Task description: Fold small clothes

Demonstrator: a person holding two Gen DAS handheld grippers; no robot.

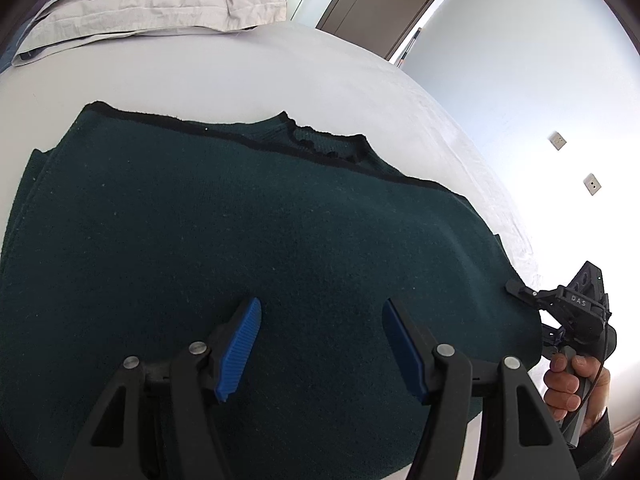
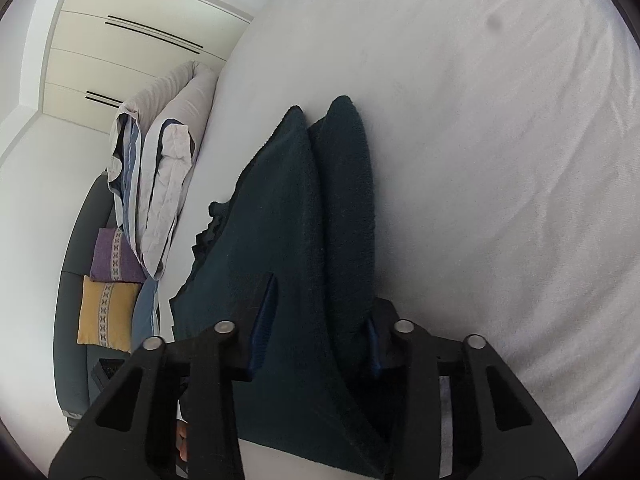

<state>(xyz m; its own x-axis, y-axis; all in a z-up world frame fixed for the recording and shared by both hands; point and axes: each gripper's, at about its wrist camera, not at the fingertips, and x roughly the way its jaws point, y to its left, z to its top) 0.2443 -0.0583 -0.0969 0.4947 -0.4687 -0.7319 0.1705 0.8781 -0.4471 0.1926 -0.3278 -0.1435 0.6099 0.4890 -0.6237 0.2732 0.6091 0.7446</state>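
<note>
1. My landmark is the dark green knitted sweater with black trim (image 1: 248, 232). It lies spread flat on the white-sheeted bed (image 1: 280, 68), its neckline on the side away from my left camera.

2. My left gripper (image 1: 320, 344), black with blue ribbed pads, hangs over the near part of the sweater. Its jaws stand wide apart with nothing between them; only knit shows in the gap.

3. My right gripper (image 2: 316, 336) is at the sweater's right edge. In the right wrist view its jaws are narrowed onto a bunched fold of the green knit, which fills the gap and half hides both blue pads, so I read it as holding the sweater. From there the cloth runs away from the gripper in two ridges.

4. In the left wrist view the right gripper's black body carries small raised letters that look like "DAS"; I cannot read them with certainty. A hand (image 1: 572, 384) in a dark sleeve grips its handle just beside the sweater's right edge.

5. Beyond the sweater's neckline, well apart from it, a pale grey folded duvet (image 1: 152, 0) sits on the bed.

6. Past the duvet in the right wrist view, a purple cushion (image 2: 116, 258) and a yellow cushion (image 2: 106, 314), both with patterned bands, rest on a dark sofa (image 2: 74, 280).

7. I see no other writing or labels.
</note>
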